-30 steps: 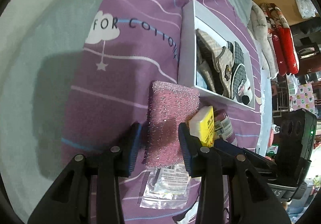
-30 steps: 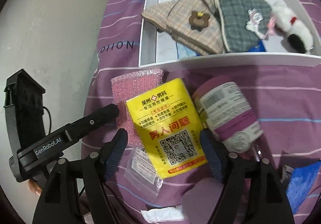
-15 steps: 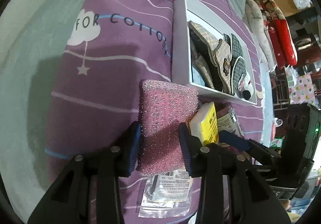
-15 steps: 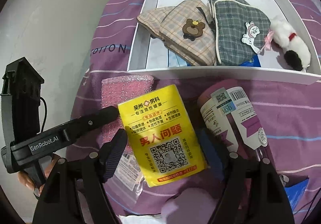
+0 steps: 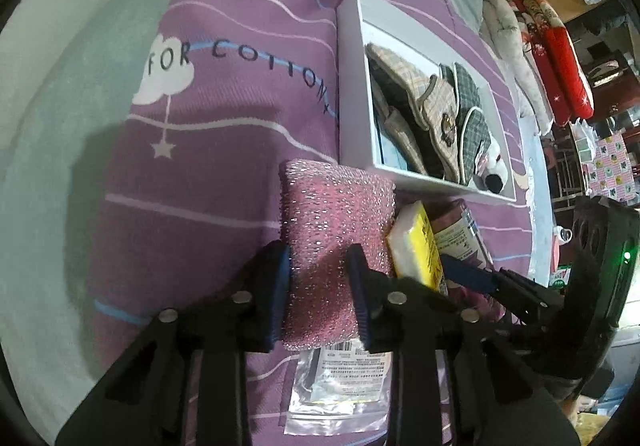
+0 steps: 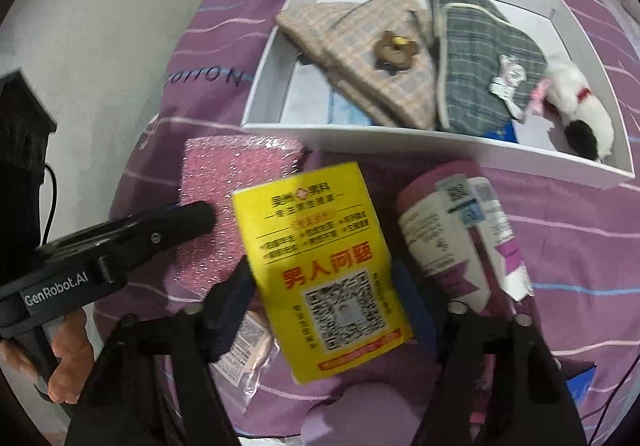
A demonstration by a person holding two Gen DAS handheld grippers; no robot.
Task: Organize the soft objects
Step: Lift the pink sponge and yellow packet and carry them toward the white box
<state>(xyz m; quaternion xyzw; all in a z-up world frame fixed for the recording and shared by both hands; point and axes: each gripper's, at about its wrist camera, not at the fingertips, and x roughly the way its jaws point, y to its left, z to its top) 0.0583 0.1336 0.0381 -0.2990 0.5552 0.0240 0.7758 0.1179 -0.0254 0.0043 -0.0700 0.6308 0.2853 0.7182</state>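
Observation:
A pink glittery sponge (image 5: 336,230) lies on the purple sheet just below the white tray (image 5: 348,86). My left gripper (image 5: 320,282) is shut on the pink sponge, one pad on each side. The sponge also shows in the right wrist view (image 6: 236,174). A yellow tissue pack (image 6: 320,262) lies to its right, between the jaws of my right gripper (image 6: 328,306), which closes on its sides. The white tray (image 6: 440,142) holds plaid cloth pouches (image 6: 380,70) and a white plush toy (image 6: 580,114).
A purple-labelled bottle (image 6: 460,230) lies right of the yellow pack. A clear plastic bag (image 5: 340,386) lies under the left gripper. The purple sheet (image 5: 224,94) covers the bed. A wall runs along the left; red cushions (image 5: 560,62) are far right.
The left jaws closed from around the pink sponge onto it. The right jaws narrowed onto the yellow pack, which has tilted and shifted slightly.

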